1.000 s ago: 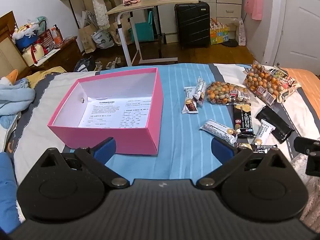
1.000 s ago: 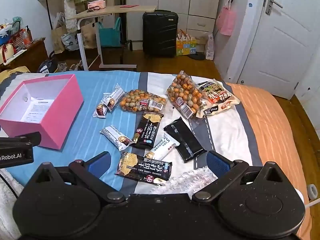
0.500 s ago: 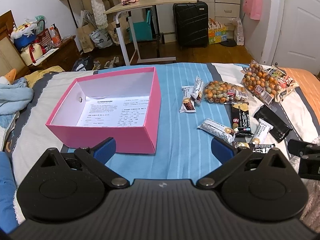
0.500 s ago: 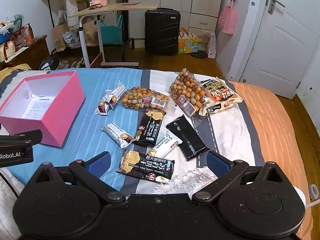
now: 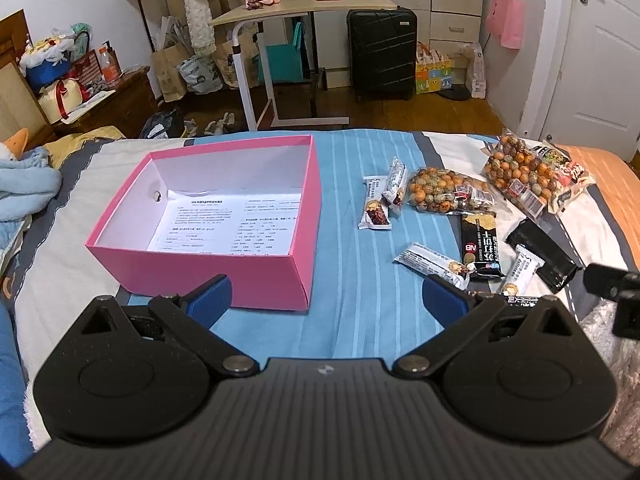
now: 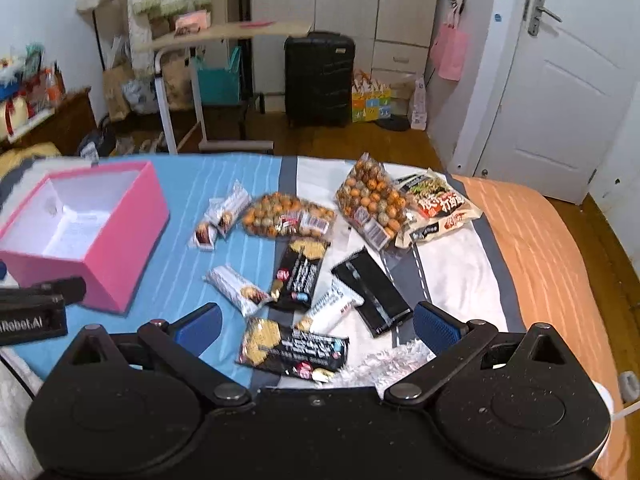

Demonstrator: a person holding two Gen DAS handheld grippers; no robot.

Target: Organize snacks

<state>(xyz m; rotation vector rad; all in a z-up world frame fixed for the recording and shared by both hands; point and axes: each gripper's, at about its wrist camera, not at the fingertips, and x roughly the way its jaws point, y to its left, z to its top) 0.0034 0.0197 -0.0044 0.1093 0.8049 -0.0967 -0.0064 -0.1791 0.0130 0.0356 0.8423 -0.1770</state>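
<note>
I see both tongs spread wide and holding nothing. Left gripper [image 5: 326,300] hovers over the blue striped bedspread [image 5: 352,240], its left pad [image 5: 210,296] in front of the pink box [image 5: 224,268] near wall; the box sits ahead-left, open, with only a printed sheet [image 5: 232,220] inside.

Snacks are all on the bed, right of the box and outside it. Right gripper [image 6: 318,326] hangs just above the near end of the pile: the black-and-gold bar [image 6: 292,350] lies between its pads, closest in. Just beyond are a white bar [image 6: 332,308], a plain black pack [image 6: 372,290], another black bar [image 6: 300,274] and a white bar [image 6: 236,290] off to the left. Further out are two small bars [image 6: 218,220], two bags of speckled balls [image 6: 290,220] [image 6: 370,200] and a printed bag [image 6: 438,208]. The right view is blurred, so I think nothing is touching the pads, but I can't be sure.
</note>
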